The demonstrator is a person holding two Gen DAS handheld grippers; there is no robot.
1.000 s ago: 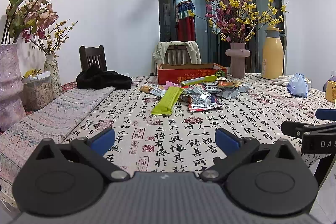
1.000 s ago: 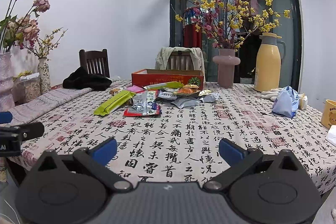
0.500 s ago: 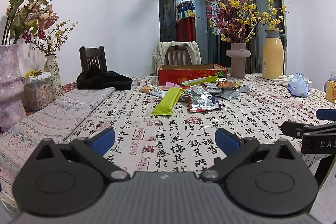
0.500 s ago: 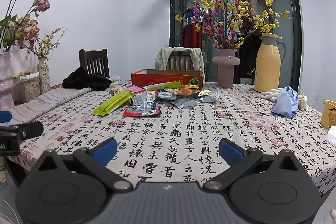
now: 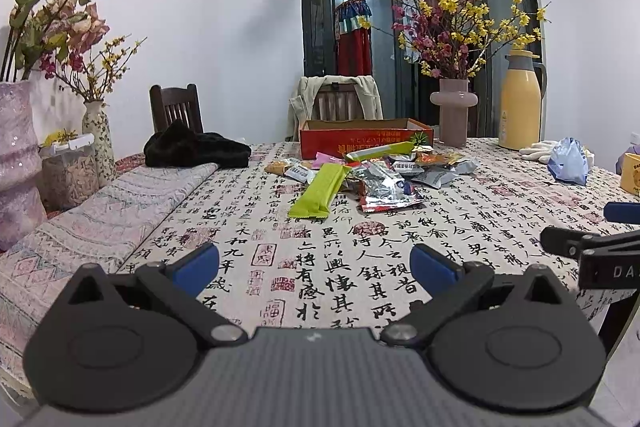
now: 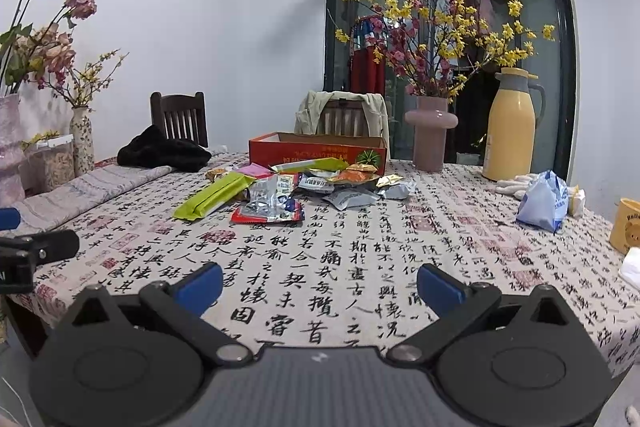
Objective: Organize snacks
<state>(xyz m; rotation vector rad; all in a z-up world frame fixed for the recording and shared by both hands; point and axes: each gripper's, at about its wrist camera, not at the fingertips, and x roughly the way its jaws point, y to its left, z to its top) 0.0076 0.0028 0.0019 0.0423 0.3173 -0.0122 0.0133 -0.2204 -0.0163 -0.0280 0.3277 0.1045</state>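
At near edge of counter [image 5: 248, 227]: left tongs [image 5: 314, 265] and right tongs [image 6: 320, 281] both spread wide, empty. Snack pile [image 6: 304, 183] mid-counter, well ahead of both. Green bar [image 5: 320, 191] at pile's left. Red box [image 6: 316, 149] just behind pile.

The yellow mug [image 6: 626, 230] is cut by the frame edge, and the red box [image 6: 316, 149] hides its own inside.

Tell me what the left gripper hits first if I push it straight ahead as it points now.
Bare tablecloth first. Further along that line, the left gripper, open and empty, would likely reach the green snack bar at the near edge of the snack pile, though depth is hard to judge.
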